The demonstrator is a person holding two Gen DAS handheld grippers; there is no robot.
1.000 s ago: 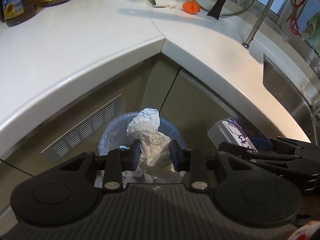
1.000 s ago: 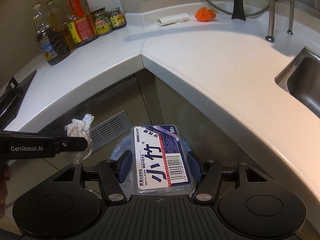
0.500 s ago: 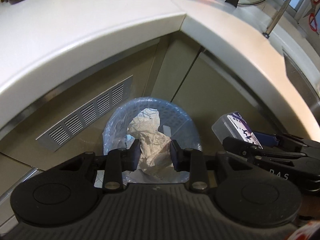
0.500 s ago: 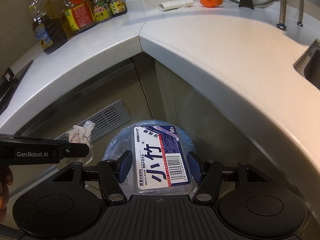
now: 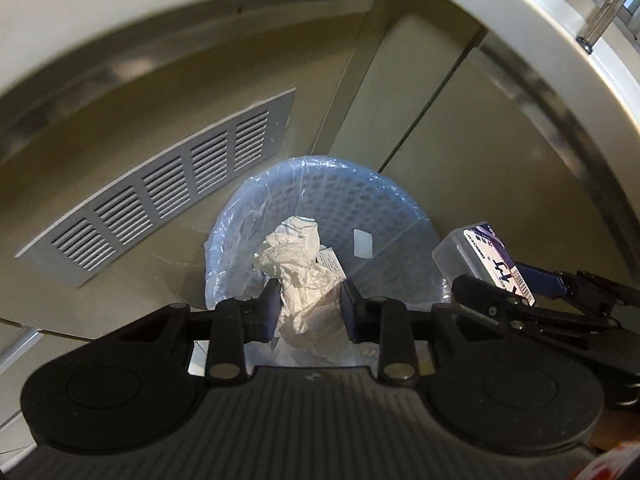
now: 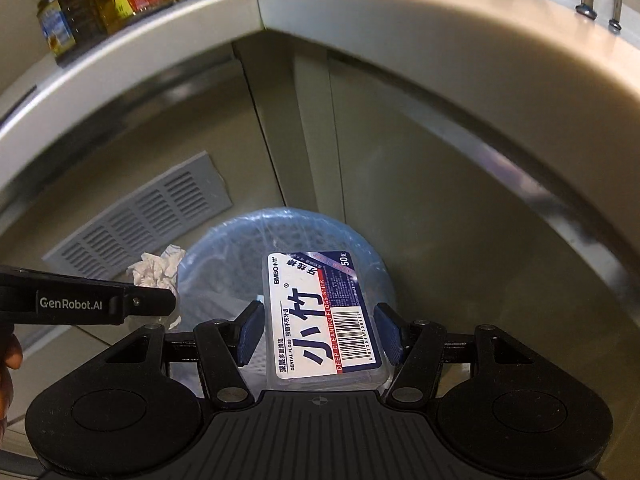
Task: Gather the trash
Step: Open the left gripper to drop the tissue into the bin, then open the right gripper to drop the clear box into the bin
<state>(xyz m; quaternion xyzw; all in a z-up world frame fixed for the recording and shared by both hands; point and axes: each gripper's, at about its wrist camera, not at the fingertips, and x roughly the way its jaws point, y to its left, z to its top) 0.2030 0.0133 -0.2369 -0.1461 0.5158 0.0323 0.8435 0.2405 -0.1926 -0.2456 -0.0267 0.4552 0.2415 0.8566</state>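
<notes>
Left gripper (image 5: 308,306) jaws clamp crumpled tissue (image 5: 298,264) – right gripper (image 6: 319,330) jaws clamp floss box (image 6: 320,312), above bin (image 5: 384,200).

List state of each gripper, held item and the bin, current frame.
left gripper: shut on crumpled tissue, above the bin.
crumpled tissue: held, not yet dropped.
right gripper: shut on dental floss box.
dental floss box: held label-up over the bin, lid looks closed.
trash bin: open-topped, lined with a clear bag, scraps of paper inside.
cabinet doors: closed.
</notes>
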